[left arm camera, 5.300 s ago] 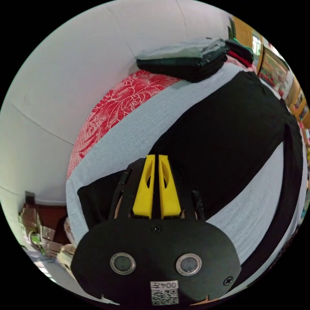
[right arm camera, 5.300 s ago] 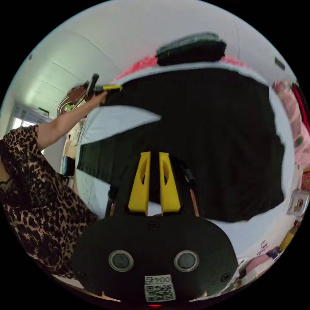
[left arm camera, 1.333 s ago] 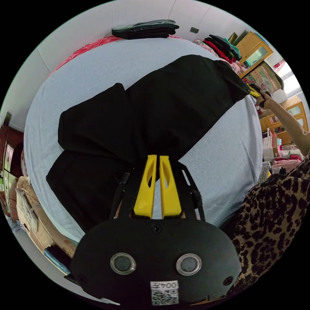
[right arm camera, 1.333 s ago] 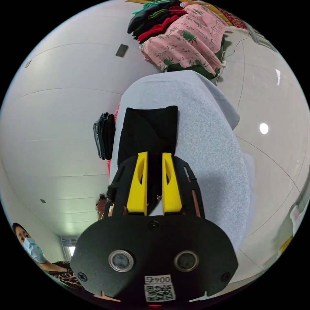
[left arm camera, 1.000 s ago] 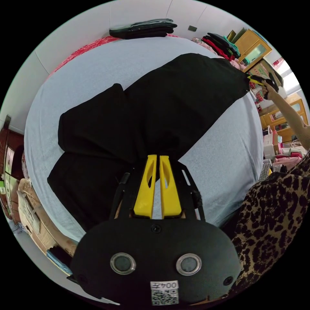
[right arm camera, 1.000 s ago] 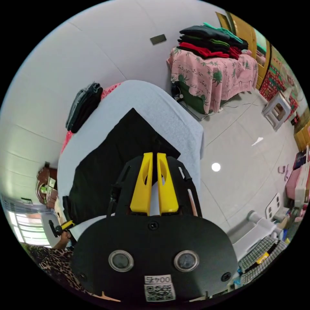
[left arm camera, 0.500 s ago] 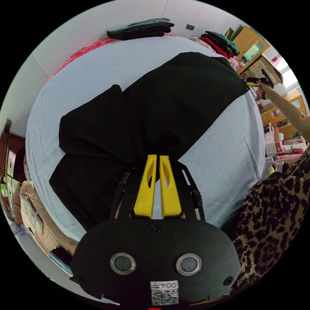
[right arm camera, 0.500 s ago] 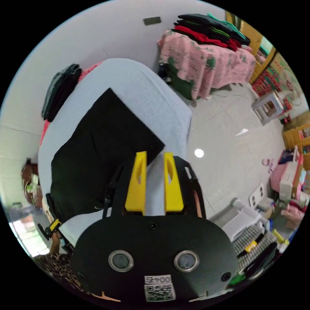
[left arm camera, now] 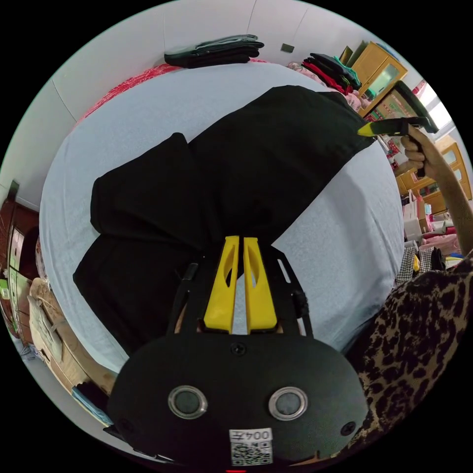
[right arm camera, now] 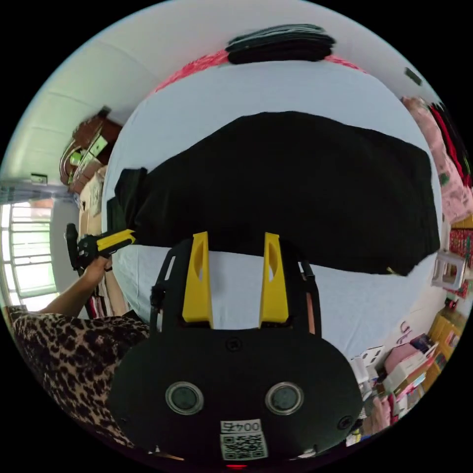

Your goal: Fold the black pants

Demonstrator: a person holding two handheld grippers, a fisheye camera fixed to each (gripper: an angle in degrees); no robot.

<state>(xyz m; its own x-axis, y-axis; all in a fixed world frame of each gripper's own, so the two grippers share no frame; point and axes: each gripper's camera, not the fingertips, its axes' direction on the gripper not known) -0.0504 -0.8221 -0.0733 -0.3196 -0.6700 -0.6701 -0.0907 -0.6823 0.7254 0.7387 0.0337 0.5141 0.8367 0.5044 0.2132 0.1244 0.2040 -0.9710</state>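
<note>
Left tool (left arm camera: 239,242) grips black pants (left arm camera: 236,167); right tool (right arm camera: 235,240) gapes.

I am working in a lived-in bedroom of a home. A wide bed under a pale blue sheet (left arm camera: 148,113) stands against a plain white wall (left arm camera: 118,49), with a red flower-patterned cover (left arm camera: 123,84) showing along its far edge. A stack of folded dark clothes (left arm camera: 214,49) lies there. I see yellow wooden cabinets with glass doors (left arm camera: 377,79), a table under a pink patterned cloth (right arm camera: 419,118) bearing more folded garments, and a barred window (right arm camera: 24,246).
</note>
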